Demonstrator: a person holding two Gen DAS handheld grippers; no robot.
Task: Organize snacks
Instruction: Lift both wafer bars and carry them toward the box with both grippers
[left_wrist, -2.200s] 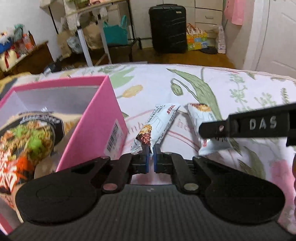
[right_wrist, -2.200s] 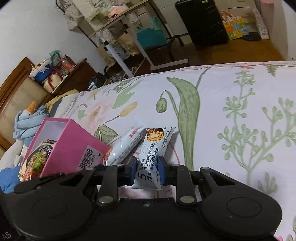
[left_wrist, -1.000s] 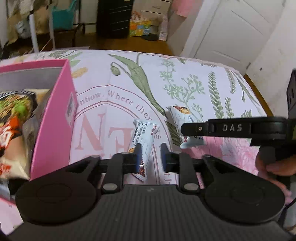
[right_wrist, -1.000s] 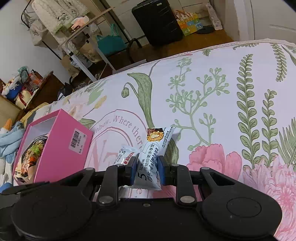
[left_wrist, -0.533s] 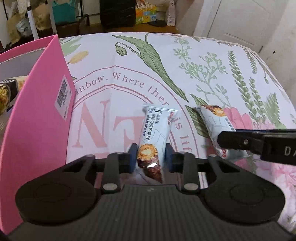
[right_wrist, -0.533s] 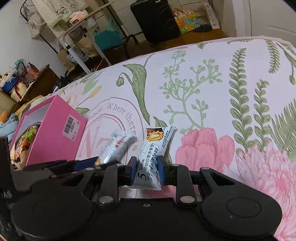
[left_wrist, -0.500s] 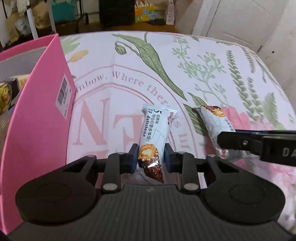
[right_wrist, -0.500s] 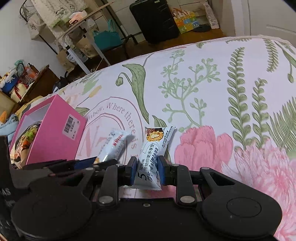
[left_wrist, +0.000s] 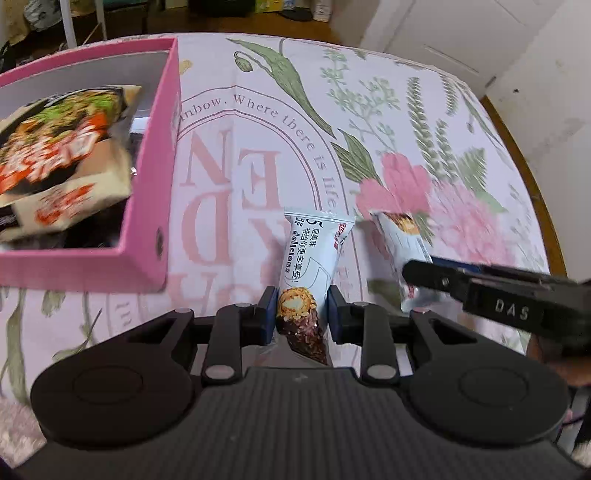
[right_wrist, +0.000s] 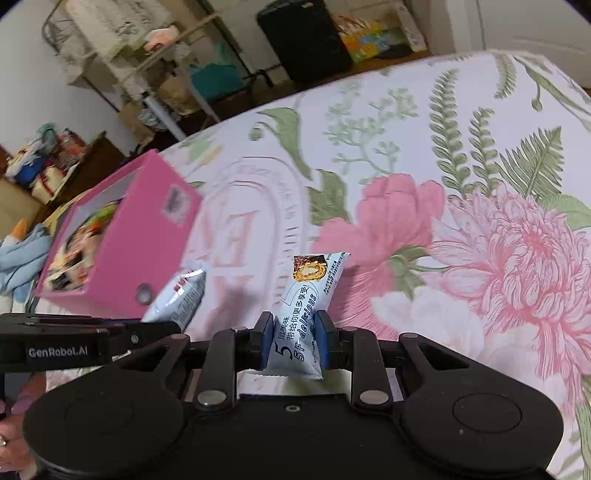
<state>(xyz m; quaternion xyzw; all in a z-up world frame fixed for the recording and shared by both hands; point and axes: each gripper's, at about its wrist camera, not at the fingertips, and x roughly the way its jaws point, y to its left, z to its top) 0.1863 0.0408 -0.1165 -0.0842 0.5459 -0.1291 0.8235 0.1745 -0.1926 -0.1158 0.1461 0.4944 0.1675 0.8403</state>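
Observation:
My left gripper (left_wrist: 301, 314) is shut on a white snack bar (left_wrist: 308, 254), held above the floral cloth. My right gripper (right_wrist: 293, 338) is shut on a second white snack bar (right_wrist: 308, 306). That second bar also shows blurred in the left wrist view (left_wrist: 402, 240), with the right gripper's arm (left_wrist: 498, 295) over it. The left gripper's bar shows in the right wrist view (right_wrist: 177, 299) beside the pink box (right_wrist: 147, 236). The open pink box (left_wrist: 151, 177) lies to the left and holds a noodle packet (left_wrist: 62, 151).
The floral cloth (right_wrist: 461, 229) covers the surface, with its edge and wooden floor at the right (left_wrist: 532, 192). A black suitcase (right_wrist: 299, 37), a rack and cluttered shelves (right_wrist: 40, 162) stand behind.
Both grippers have risen with their bars and tipped to look down more steeply. The pink box now sits nearer the left gripper, with its inside in full view.

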